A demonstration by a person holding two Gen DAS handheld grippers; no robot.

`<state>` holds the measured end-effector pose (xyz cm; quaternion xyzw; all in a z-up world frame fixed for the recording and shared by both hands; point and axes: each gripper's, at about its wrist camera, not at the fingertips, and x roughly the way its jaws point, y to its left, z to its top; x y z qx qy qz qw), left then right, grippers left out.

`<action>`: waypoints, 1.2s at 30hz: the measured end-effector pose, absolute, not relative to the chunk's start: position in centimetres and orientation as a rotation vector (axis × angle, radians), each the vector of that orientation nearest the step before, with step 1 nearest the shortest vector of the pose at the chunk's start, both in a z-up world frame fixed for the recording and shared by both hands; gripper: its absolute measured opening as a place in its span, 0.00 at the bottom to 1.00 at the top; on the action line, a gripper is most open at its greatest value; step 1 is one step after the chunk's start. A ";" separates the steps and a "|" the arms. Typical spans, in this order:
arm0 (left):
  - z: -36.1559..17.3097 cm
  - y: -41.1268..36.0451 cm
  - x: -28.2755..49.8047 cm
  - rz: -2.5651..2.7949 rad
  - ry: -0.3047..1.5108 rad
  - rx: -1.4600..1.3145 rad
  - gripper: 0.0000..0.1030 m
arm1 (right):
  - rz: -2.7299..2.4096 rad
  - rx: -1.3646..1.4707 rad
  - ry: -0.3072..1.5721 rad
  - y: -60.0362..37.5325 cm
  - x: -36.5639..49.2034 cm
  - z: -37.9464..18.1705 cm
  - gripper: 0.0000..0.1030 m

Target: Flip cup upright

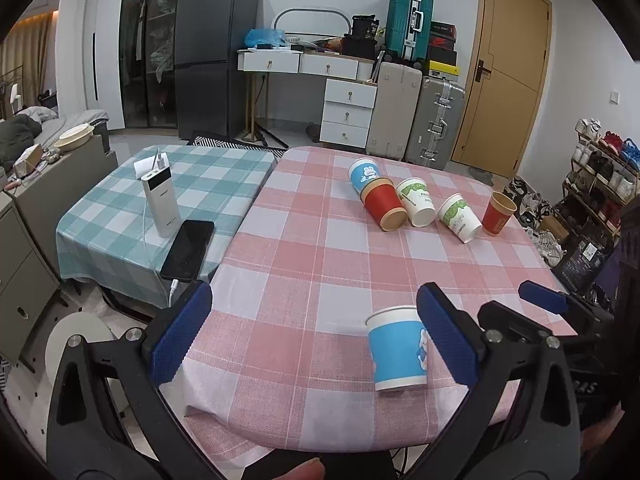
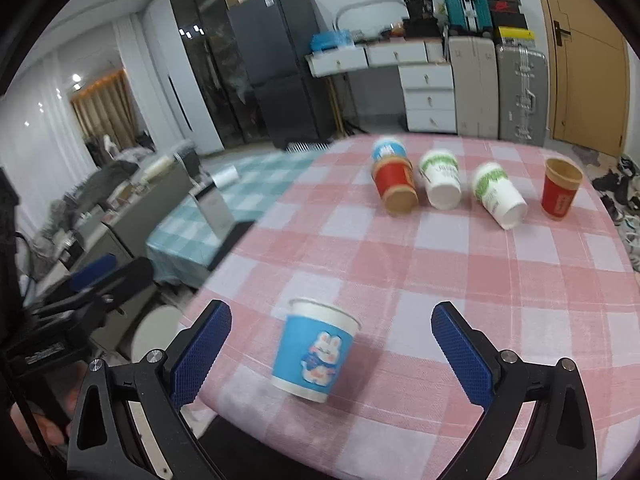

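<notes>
A blue paper cup with a rabbit print stands upright near the front edge of the pink checked table. My left gripper is open and empty, the cup just inside its right finger. My right gripper is open, its fingers wide apart on either side of the cup without touching it. At the far side, a blue cup, a red cup and two white-green cups lie on their sides. Another red cup stands upright.
A lower table with a teal checked cloth stands to the left, holding a white power bank and a black phone. My right gripper's finger shows at the right of the left wrist view. Suitcases, drawers and a fridge stand behind.
</notes>
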<state>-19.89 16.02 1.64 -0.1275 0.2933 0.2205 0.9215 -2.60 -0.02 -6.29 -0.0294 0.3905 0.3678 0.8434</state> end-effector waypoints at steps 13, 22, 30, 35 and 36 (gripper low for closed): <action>-2.8 19.4 -21.0 0.400 0.683 -0.372 0.99 | 0.878 0.055 1.329 3.7 4.2 -13.1 0.99; -5.3 21.9 -21.5 0.395 0.727 -0.438 0.99 | 0.884 0.121 1.672 7.0 8.7 -16.8 0.99; -6.6 23.3 -21.5 0.405 0.741 -0.471 0.99 | 0.863 -0.083 1.744 10.6 9.2 -18.4 0.90; -7.2 23.9 -21.5 0.418 0.748 -0.482 0.99 | 0.851 -0.110 1.712 11.1 8.5 -18.2 0.64; -7.4 24.0 -21.4 0.419 0.753 -0.488 0.99 | 0.858 -0.091 1.706 10.8 8.5 -18.1 0.63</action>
